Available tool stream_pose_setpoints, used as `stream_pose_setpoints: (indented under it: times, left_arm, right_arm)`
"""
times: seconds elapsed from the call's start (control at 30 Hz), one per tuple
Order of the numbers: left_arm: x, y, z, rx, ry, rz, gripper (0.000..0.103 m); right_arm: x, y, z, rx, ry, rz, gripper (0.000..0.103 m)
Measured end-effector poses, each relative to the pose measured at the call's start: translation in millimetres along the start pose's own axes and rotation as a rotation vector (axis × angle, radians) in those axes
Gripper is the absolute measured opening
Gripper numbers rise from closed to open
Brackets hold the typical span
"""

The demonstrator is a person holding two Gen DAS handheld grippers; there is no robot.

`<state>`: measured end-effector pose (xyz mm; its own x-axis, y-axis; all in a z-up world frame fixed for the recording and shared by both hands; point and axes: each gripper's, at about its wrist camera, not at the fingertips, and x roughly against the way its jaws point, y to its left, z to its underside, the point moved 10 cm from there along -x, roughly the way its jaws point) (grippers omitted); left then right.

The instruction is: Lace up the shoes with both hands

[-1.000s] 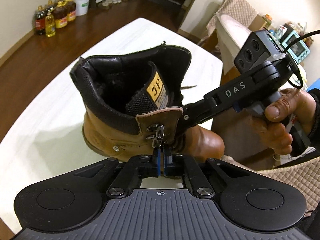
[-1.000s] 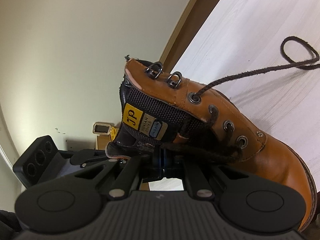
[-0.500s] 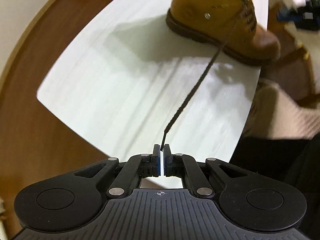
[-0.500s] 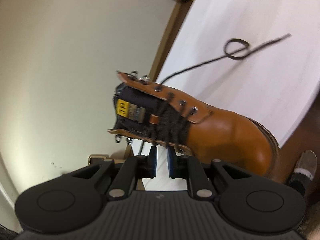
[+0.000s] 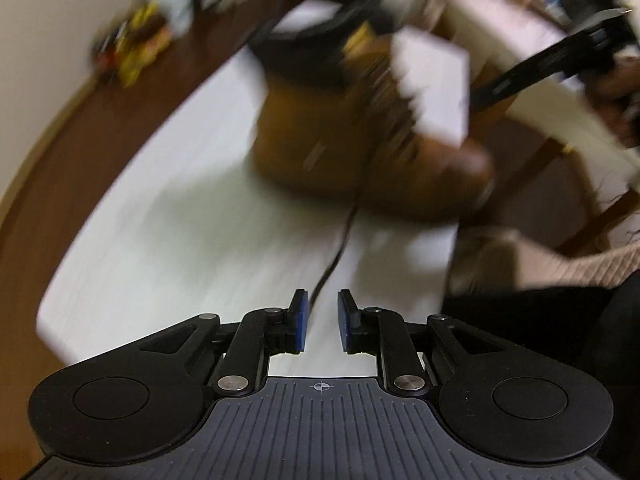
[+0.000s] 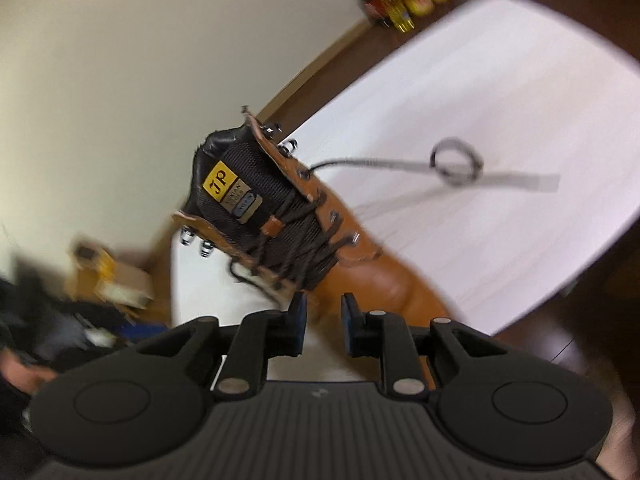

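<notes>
Hovering with jaws apart, the left gripper (image 5: 319, 316) grips nothing; a dark lace (image 5: 340, 240) runs between its blue pads (image 5: 299, 320), seemingly loose, up to the boot (image 5: 320, 136). Gaping likewise and empty, the right gripper (image 6: 323, 322) sits just short of the boot's (image 6: 360, 280) toe.

Standing on the white table (image 6: 520, 120): one tan boot, tongue (image 6: 240, 192) out, laces crossed through the lower eyelets, upper hooks bare.

Trailing across the tabletop with a loop in it: a second lace end (image 6: 456, 162). Two free ends, then, one per side.

Likely handling: leather stiff and fairly heavy, unlikely to slide much under a light tug; lace thin, limp, easily slipping from the pads. Best pinched near the tip, pads closed fully. Much of the left view blurred; hook count uncertain.
</notes>
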<state>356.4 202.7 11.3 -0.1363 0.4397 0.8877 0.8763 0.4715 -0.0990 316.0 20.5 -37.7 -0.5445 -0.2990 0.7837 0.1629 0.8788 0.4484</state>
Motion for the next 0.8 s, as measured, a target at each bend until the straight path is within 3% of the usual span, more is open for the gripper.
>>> stream_pose_setpoints:
  times: [0.07,0.23,0.43,0.57,0.6,0.67,0.73,0.8]
  left_arm:
    - [-6,-15,-20,-0.023,-0.060,-0.003,0.018]
    - [-22,-50,-66,-0.063,-0.188,-0.031,0.018]
    - [-39,-52,-77,-0.005,-0.138,-0.164,0.018]
    - [-42,-54,-79,0.029,-0.110,-0.182,0.018]
    - [-43,-55,-80,0.027,-0.100,-0.181,0.017]
    - [-42,-51,-78,0.032,-0.074,-0.174,0.004]
    - [-50,-46,-78,0.094,-0.019,-0.168,0.002]
    - [-46,-38,-73,0.157,-0.002,-0.190,0.002]
  right_arm:
    - [-1,5,-12,0.180,-0.001,0.064,0.022]
    - [-13,6,-35,0.602,0.043,0.098,0.023]
    - [-40,-5,-52,1.055,0.080,0.055,0.025]
    - [-54,1,-57,1.318,0.053,0.011,0.028]
    - [-56,2,-57,1.344,0.051,0.006,0.028]
    - [-64,5,-56,1.410,0.054,-0.013,0.026]
    - [-74,3,-55,1.411,0.100,-0.014,0.004]
    - [-75,2,-54,1.385,0.131,-0.031,0.003]
